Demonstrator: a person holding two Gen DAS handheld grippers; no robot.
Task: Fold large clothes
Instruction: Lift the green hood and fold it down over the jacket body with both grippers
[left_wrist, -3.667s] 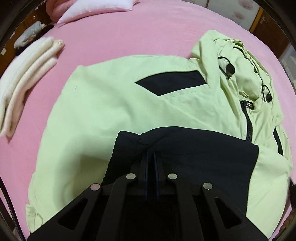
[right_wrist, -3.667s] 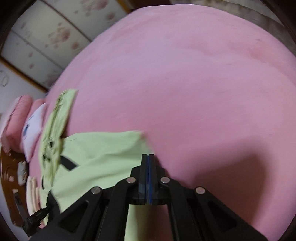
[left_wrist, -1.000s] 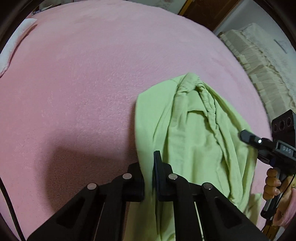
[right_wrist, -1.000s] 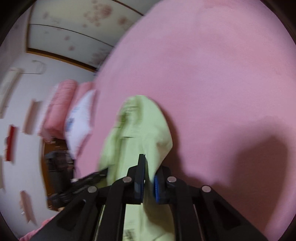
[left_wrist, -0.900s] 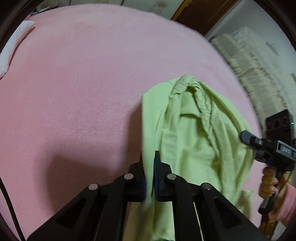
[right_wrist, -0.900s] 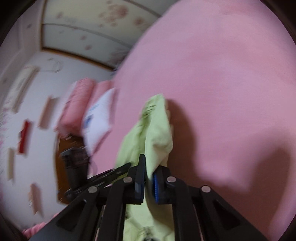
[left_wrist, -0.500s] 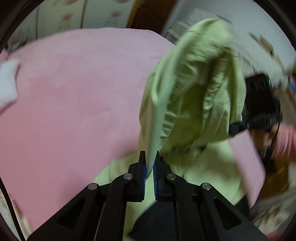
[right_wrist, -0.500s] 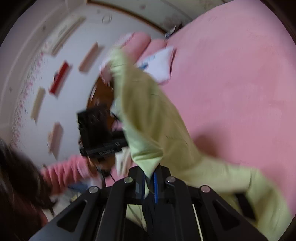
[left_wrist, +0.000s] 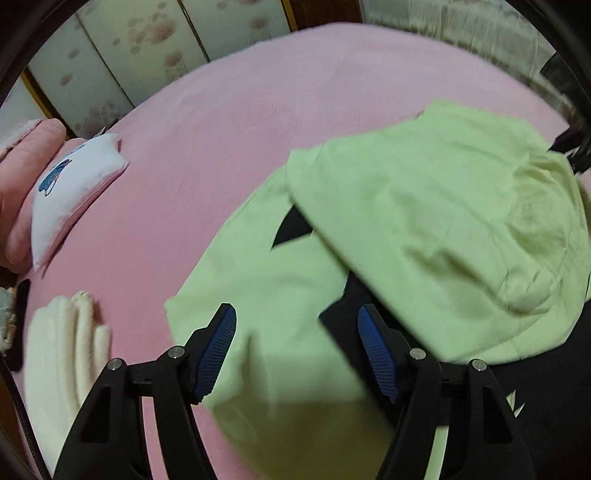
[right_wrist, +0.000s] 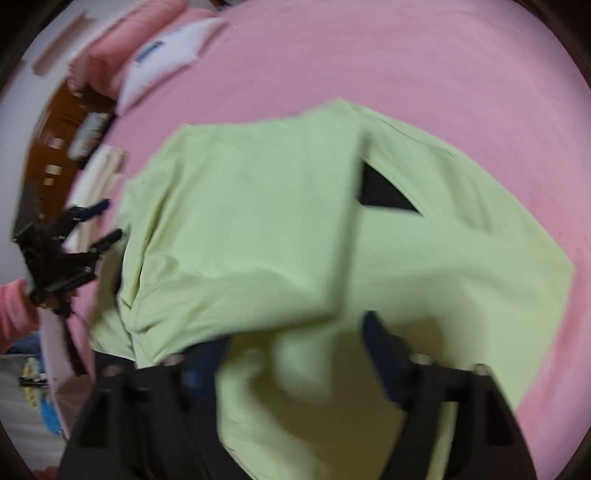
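Both jaws spread wide holding nothing, left gripper (left_wrist: 297, 345) and blurred right gripper (right_wrist: 295, 354) above the light-green jacket (left_wrist: 406, 229) lying folded over itself on the pink bed (left_wrist: 221, 110), white pillow (left_wrist: 70, 188) and folded cream towels (left_wrist: 55, 354) off left.

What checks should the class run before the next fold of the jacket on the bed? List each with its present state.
1. Left gripper open and free of cloth: ok.
2. Right gripper open: ok, though blurred.
3. Jacket lying on the bed, not hanging: ok.
4. Folded-over flap smooth: not ok, it is rumpled near the right edge.
5. Towels apart from the jacket: ok.
6. Bottom hem aligned: cannot tell, hidden behind the grippers.
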